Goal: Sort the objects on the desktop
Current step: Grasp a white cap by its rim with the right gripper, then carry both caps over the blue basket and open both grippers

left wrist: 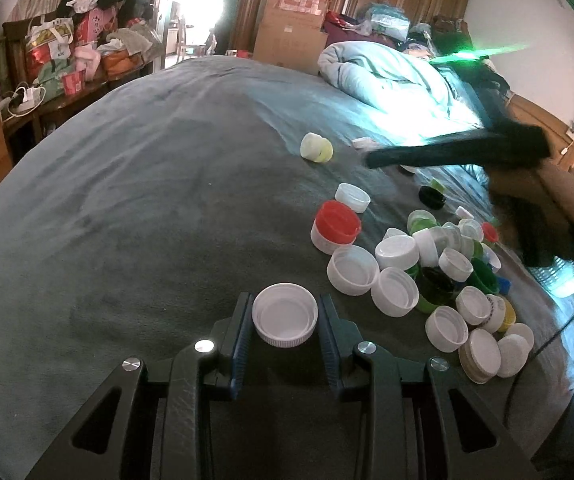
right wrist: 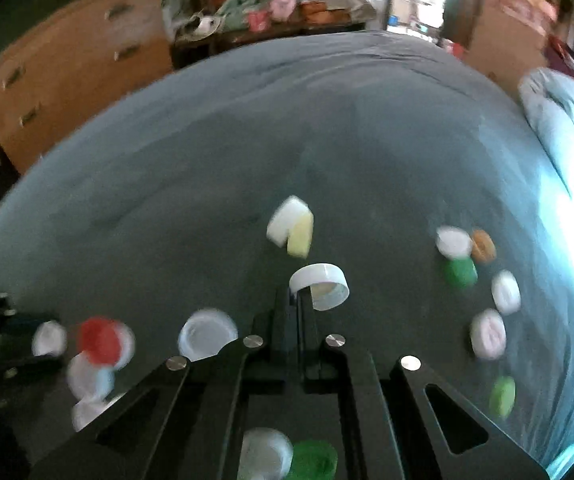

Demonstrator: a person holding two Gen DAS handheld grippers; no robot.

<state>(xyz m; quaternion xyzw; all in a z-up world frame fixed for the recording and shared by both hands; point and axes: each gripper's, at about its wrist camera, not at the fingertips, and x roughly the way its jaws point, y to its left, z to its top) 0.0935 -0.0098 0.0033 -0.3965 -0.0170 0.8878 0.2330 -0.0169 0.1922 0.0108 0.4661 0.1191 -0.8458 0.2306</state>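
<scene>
A wide white cap (left wrist: 285, 315) sits between the fingers of the left gripper (left wrist: 285, 322) with its hollow side facing up and its flat top down on the grey blanket (left wrist: 147, 200); being round, it has no long axis to speak of. The jaws are set narrow, just the width of the cap, and the blue pads (left wrist: 240, 344) press on its ribbed rim from both sides. Just to the right of it lies a heap of caps (left wrist: 439, 272), mostly white with some green, many also open side up, and a red-topped cap (left wrist: 335, 226) stands a little farther off. In the right wrist view, which is blurred, the right gripper (right wrist: 301, 300) has its jaws drawn together, pinching the thin wall of a white cap (right wrist: 321, 285) that is tipped on its side, its opening turned down and to the right. Beyond it a white and pale yellow cap (right wrist: 293, 226) lies on the blanket, apart from the gripper.
</scene>
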